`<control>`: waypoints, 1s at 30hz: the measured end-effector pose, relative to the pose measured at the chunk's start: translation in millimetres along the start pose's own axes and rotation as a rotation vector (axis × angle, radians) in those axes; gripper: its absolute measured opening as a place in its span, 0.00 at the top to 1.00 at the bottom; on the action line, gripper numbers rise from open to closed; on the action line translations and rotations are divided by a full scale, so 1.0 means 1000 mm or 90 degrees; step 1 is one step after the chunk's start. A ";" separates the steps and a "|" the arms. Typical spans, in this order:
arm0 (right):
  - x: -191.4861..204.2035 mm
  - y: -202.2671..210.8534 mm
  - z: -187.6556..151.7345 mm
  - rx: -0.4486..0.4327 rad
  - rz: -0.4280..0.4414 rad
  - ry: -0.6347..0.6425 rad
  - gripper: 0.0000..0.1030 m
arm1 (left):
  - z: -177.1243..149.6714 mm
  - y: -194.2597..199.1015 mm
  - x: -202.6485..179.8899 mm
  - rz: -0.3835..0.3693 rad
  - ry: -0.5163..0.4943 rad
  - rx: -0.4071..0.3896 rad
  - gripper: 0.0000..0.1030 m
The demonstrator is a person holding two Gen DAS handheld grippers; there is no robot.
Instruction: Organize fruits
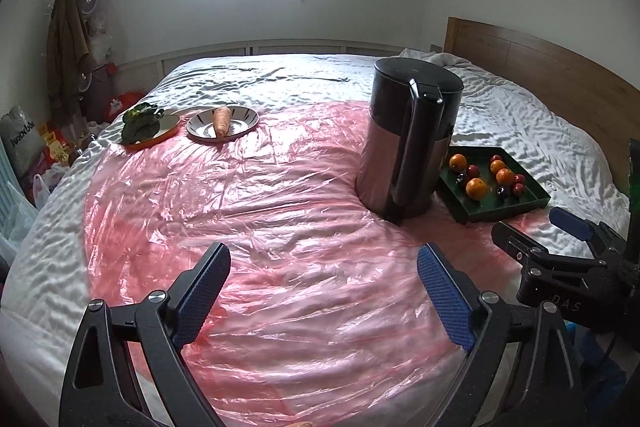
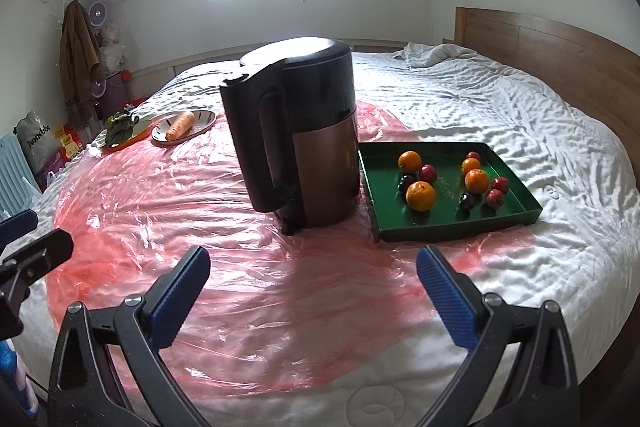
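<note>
We see the fruits already lying in the green tray (image 2: 516, 205) on the bed: oranges (image 2: 420, 196) and small red and dark fruits, loosely in two clusters, one left and one right. We judge the gathering largely done; whether a finer sorting by kind is still owed we cannot tell. The tray sits just beside the kettle (image 2: 298, 131), partly on the pink plastic sheet (image 2: 208, 187). Farther off, a carrot (image 1: 222, 121) on a plate and leafy greens (image 1: 141, 122) stay apart from the fruit. Our left gripper (image 1: 324, 291) and right gripper (image 2: 314, 287) both stand spread wide, holding nothing, well short of the tray.
</note>
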State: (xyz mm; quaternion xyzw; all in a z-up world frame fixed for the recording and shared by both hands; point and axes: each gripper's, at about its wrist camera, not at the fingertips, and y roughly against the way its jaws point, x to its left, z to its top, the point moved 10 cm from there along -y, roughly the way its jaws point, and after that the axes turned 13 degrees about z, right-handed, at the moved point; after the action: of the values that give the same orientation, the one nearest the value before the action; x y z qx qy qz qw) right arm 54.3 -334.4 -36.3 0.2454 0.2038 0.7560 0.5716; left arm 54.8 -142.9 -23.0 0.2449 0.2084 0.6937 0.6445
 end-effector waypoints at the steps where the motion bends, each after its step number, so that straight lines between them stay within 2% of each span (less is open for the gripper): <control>1: 0.002 0.000 0.001 0.000 0.002 0.006 0.00 | 0.001 0.000 0.002 0.006 0.002 -0.001 0.11; 9: 0.006 -0.001 0.002 0.001 0.008 0.009 0.00 | 0.000 -0.001 0.011 0.018 0.006 0.005 0.11; 30: -0.017 0.003 0.000 0.003 -0.012 -0.018 0.00 | -0.006 -0.013 0.016 0.023 -0.002 0.025 0.11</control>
State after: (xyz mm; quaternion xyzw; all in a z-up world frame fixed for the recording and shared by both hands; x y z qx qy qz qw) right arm 55.8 -352.0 -37.1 0.2556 0.1995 0.7463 0.5812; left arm 60.4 -125.9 -34.8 0.2625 0.2167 0.7008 0.6269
